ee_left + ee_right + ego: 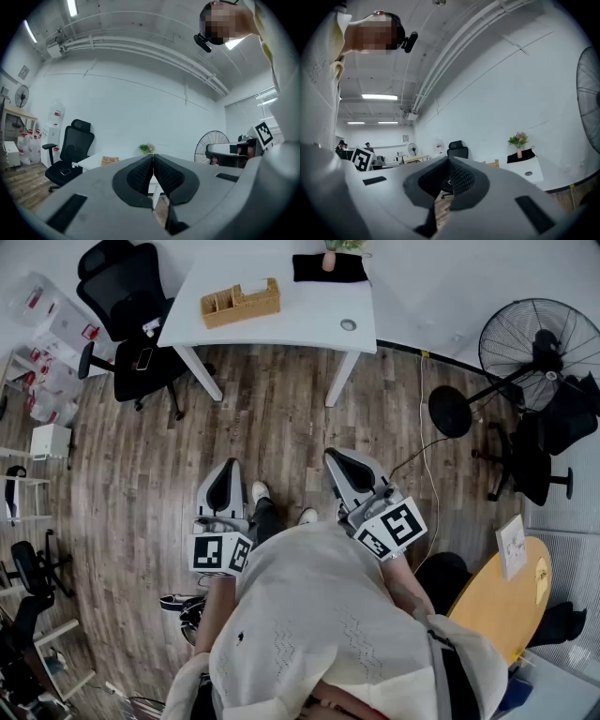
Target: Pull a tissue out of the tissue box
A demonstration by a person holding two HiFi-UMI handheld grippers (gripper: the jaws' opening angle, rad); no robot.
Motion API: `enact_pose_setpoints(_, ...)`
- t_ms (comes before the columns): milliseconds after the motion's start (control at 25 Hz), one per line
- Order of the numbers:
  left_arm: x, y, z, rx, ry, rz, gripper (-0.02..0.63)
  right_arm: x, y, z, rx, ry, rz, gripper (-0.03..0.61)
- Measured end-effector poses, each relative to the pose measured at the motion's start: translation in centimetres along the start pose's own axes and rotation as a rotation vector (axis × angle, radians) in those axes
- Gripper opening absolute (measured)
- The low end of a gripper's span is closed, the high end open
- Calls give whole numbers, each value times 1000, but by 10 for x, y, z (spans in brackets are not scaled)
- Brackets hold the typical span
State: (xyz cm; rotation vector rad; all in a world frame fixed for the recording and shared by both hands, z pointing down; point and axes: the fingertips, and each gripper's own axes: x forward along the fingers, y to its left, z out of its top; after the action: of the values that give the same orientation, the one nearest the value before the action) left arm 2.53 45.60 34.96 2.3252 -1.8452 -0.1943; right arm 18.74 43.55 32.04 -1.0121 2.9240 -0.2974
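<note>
Ahead, tissue box (240, 303) on white table (305, 320); left gripper (228, 468), right gripper (333, 457) both closed, empty.

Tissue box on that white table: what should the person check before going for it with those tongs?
1. Tissue box found: ok, it sits on the white table.
2. Box within reach: not ok, the table stands well ahead across the wood floor.
3. Left tongs open: not ok, shut and empty.
4. Right tongs open: not ok, shut and empty.
5. Tissue sticking up to grab: cannot tell, too small in the head view.
</note>
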Motion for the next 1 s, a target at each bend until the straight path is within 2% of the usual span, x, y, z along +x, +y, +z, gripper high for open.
enact_pose_setpoints(400, -2, -5, 1, 3, -15, 25, 14, -3, -1, 0, -14, 6, 21, 0)
enact_pose_setpoints(1000, 4, -5, -10, 3, 12, 47, 14, 9, -6, -6, -20, 44, 58, 0)
